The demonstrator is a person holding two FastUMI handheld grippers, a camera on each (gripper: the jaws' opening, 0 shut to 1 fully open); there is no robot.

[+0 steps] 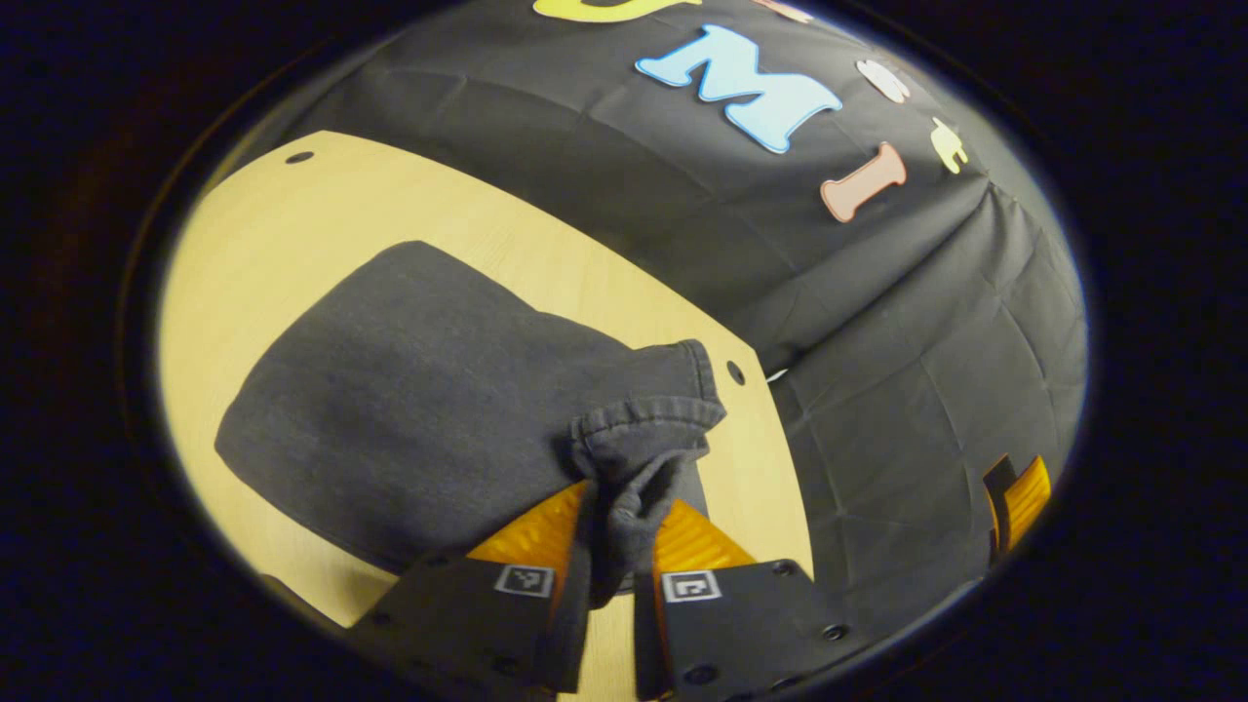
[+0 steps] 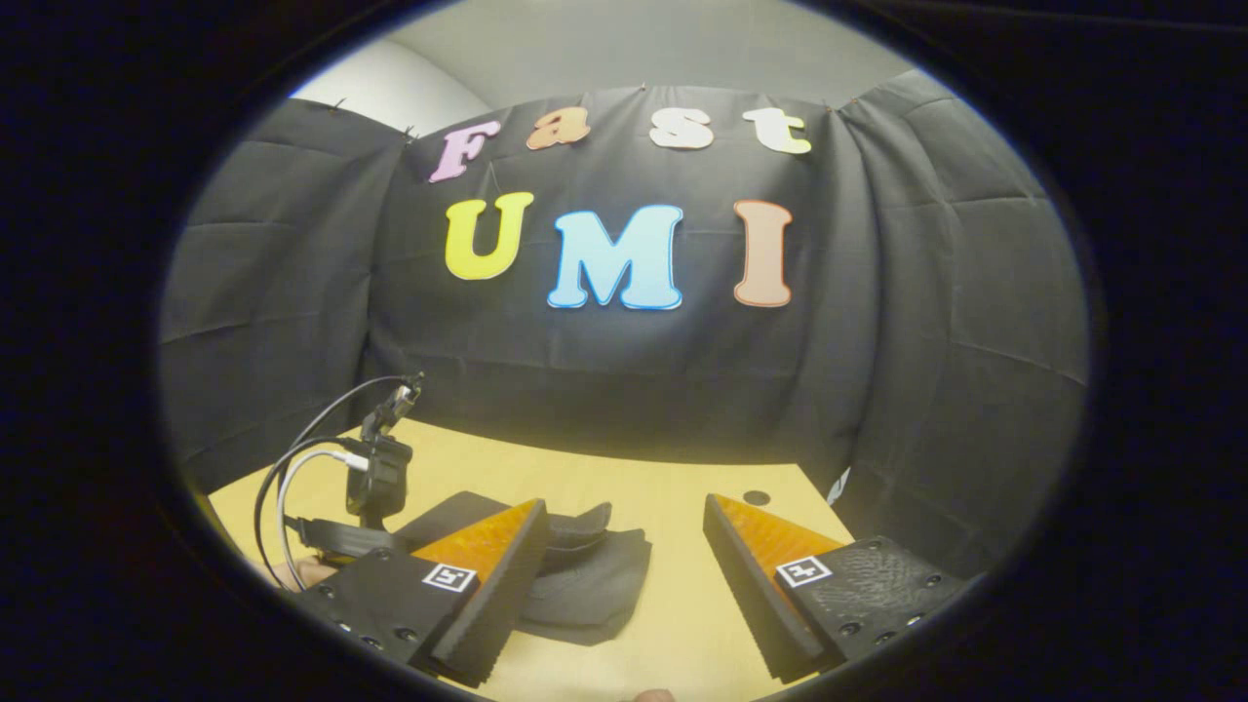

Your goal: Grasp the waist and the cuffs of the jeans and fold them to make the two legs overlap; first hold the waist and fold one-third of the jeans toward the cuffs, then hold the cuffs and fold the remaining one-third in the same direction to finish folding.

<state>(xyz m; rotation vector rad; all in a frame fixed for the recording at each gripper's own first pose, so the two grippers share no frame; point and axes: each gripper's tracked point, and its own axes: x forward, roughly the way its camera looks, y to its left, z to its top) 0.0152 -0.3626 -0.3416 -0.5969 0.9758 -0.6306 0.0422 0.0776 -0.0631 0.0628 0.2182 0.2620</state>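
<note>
The dark jeans (image 1: 409, 409) lie folded on the desk (image 1: 283, 224), long axis running from its left side toward the right edge. The left gripper (image 1: 614, 526) is clenched on their hemmed cuff there. The right gripper (image 2: 624, 565) hovers released above bare desk at the right edge.

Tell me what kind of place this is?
Likely a staged data-collection booth, not a home: black cloth wall draped around a bare wooden table with drilled holes, dark jeans on it, and a cabled handheld left gripper.
</note>
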